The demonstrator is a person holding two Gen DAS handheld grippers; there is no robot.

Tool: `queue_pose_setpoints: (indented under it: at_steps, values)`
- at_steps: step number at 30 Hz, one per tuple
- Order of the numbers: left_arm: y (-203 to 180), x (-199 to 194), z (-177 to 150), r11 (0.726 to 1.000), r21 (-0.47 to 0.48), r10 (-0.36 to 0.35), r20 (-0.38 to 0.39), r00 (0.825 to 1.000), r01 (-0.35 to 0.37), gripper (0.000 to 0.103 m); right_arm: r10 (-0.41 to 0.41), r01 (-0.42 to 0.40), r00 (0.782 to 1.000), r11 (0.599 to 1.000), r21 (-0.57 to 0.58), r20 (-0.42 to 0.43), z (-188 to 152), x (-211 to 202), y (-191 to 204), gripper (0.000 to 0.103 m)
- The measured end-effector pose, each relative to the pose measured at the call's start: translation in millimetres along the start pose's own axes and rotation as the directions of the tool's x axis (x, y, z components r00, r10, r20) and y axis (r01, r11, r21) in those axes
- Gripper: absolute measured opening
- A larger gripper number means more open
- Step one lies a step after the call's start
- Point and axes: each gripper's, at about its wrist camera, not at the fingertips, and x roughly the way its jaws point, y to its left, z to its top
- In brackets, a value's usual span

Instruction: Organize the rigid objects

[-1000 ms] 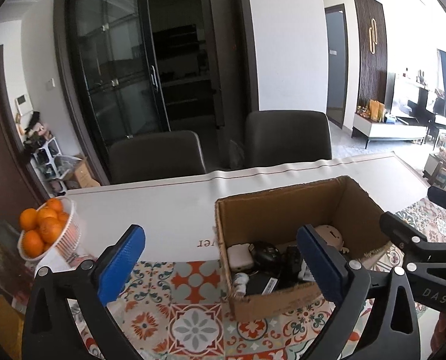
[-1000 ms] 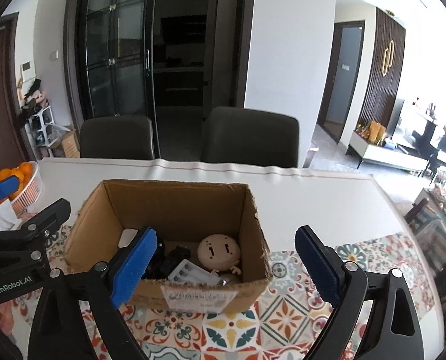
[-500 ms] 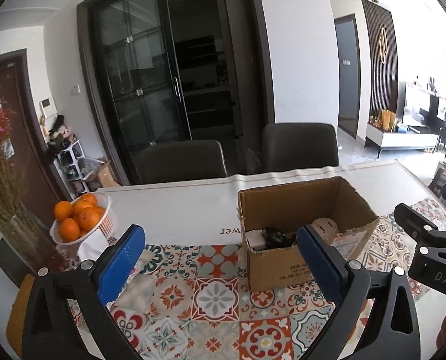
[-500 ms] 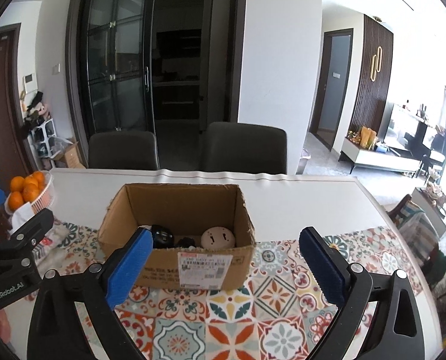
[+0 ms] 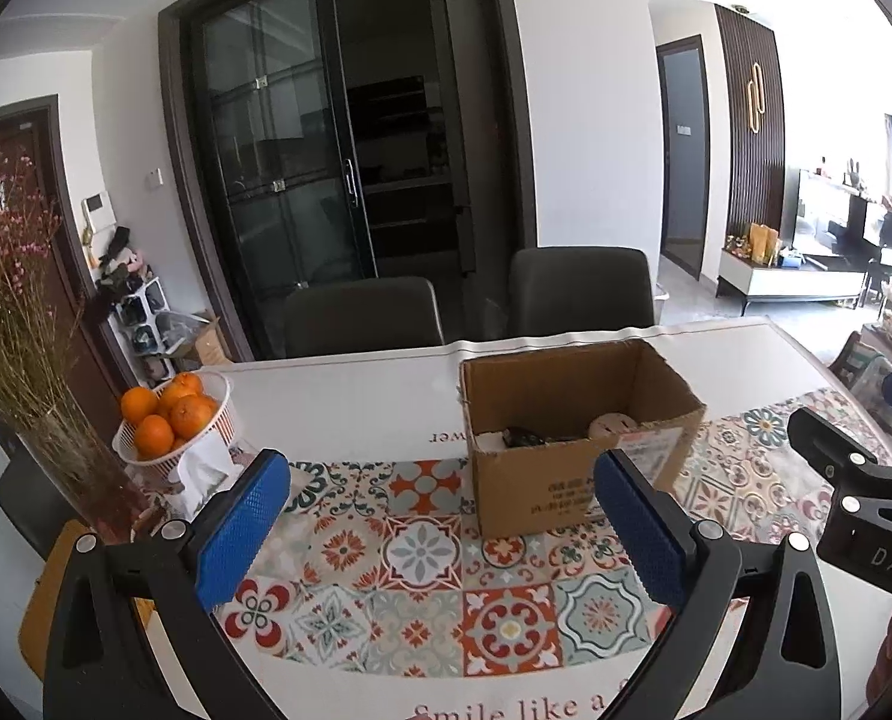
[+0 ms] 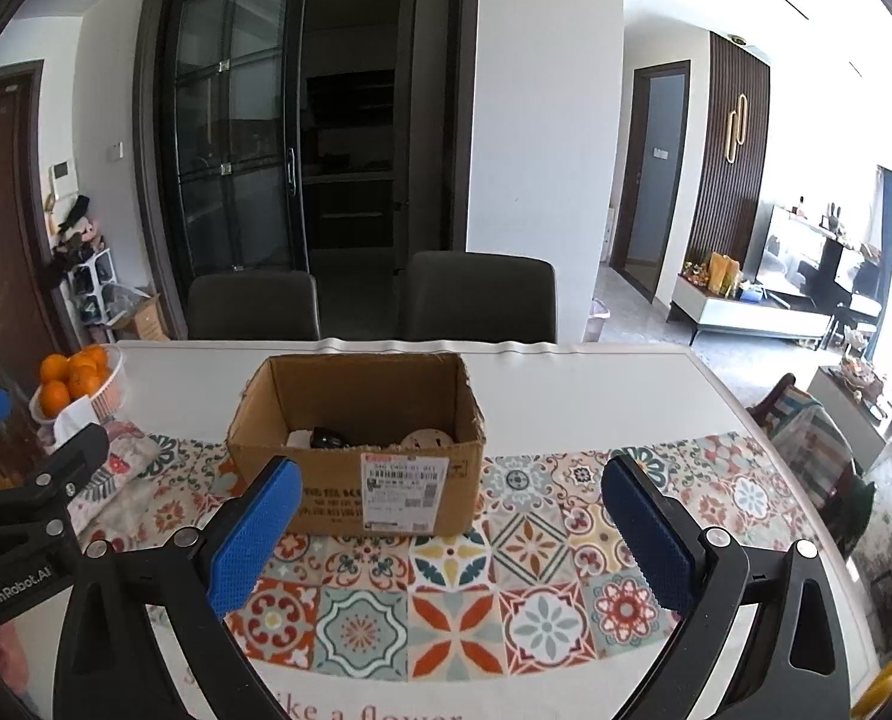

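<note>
An open cardboard box (image 5: 565, 498) stands on the patterned table mat (image 5: 422, 552), beyond both grippers. Inside it lie a black item (image 5: 526, 437), a round beige item (image 5: 610, 425) and other small things, mostly hidden by the front wall. My left gripper (image 5: 440, 480) hovers over the mat to the box's near left, open, with nothing between its blue pads. In the right wrist view the box (image 6: 338, 492) sits straight ahead with a white label on its front. My right gripper (image 6: 450, 480) stands wide open in front of it, holding nothing.
A white basket of oranges (image 5: 176, 420) and a glass vase of dried flowers (image 5: 80, 468) stand at the table's left end, with a tissue pack beside them. Two dark chairs (image 6: 475, 300) are tucked in at the far side. The table's right edge (image 6: 763, 456) drops to the floor.
Both grippers have drawn back and upward from the box, which now looks smaller and farther away. The right jaws widened slightly. The box and its contents have not moved.
</note>
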Motion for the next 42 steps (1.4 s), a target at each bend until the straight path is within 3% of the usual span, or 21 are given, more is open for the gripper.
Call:
queue_pose_setpoints:
  at_steps: [15,42]
  values:
    - [-4.6,-29.0,-1.9,1.0,0.01,-0.012,0.035,0.999,0.012,0.103,0.006,-0.006,0.999,1.0,-0.006,0.035,-4.8,-35.8,-6.2,0.101]
    - [-4.4,-44.0,2.9,1.0,0.014,-0.009,0.068,0.998,0.008,0.103,0.029,-0.03,0.999,0.999,0.014,0.039,-8.2,-42.9,-7.4,0.101]
